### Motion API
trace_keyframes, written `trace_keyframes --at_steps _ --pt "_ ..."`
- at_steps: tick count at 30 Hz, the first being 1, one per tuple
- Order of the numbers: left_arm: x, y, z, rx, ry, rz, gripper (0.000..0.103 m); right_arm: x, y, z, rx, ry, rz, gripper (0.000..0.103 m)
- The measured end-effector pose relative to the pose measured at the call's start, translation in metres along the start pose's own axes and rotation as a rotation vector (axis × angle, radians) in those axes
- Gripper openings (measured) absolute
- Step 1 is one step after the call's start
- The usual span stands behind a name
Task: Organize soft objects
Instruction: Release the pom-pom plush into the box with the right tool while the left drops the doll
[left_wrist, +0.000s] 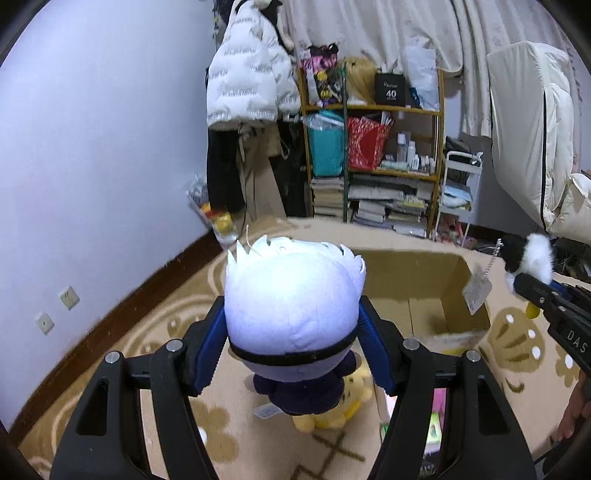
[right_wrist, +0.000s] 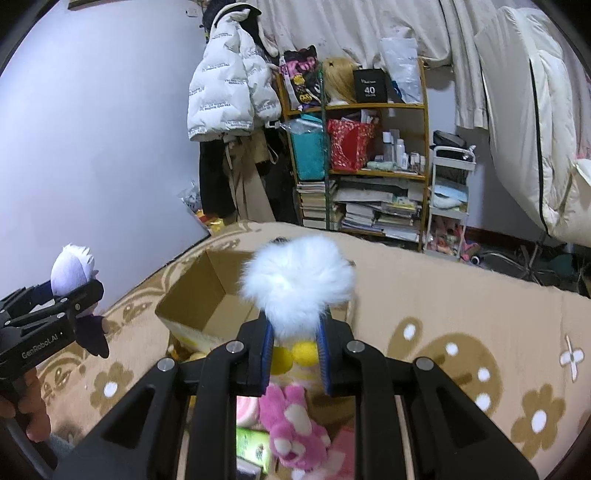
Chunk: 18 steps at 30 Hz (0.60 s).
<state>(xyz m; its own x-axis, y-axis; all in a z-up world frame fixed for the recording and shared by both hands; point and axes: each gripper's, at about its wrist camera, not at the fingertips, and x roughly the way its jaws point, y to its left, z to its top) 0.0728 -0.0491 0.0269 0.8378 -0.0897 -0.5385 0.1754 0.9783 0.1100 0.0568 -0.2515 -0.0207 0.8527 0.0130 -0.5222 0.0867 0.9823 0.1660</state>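
Both sets of jaws are clamped on plushies right now. Left gripper has its blue pads squeezing the big round head of a white-haired doll, held up in the air above the rug. It's got spiky white hair, a black band round the head and a dark navy body dangling below, with a small tag at the bottom. Right gripper is pinched narrow on a fluffy white plush with yellow feet, also held up off the floor. From the left camera that same plush shows some black fur plus a little chain with a tag hanging off it.

Between the 2 toys sits an open cardboard box on the beige flower-pattern rug, flaps up, and it looks bare inside as far as I can see. A yellow bear plush lies on the rug under the doll, partly hidden by it. A pink spotted plush lies below the right gripper, next to something green I can't make out.

Further back there's a wooden shelf crammed with bags, bottles and stacked books, a white puffer jacket hanging to its left, and a small white cart on its right.
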Motion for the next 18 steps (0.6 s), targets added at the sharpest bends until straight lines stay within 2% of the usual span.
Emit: trace_keyframes --at_steps 5,9,18 --pt "0.015 -0.001 0.023 -0.006 0.030 -0.030 0.066 0.016 0.003 0.008 -0.025 -0.005 0.008 0.021" --pt "0.026 -0.007 0.034 0.020 0.012 -0.031 0.066 0.032 0.004 0.014 -0.030 -0.001 0.008 0.021" --pt "0.063 -0.017 0.040 0.023 0.005 -0.071 0.066 0.059 -0.009 0.021 -0.034 0.013 0.001 0.021"
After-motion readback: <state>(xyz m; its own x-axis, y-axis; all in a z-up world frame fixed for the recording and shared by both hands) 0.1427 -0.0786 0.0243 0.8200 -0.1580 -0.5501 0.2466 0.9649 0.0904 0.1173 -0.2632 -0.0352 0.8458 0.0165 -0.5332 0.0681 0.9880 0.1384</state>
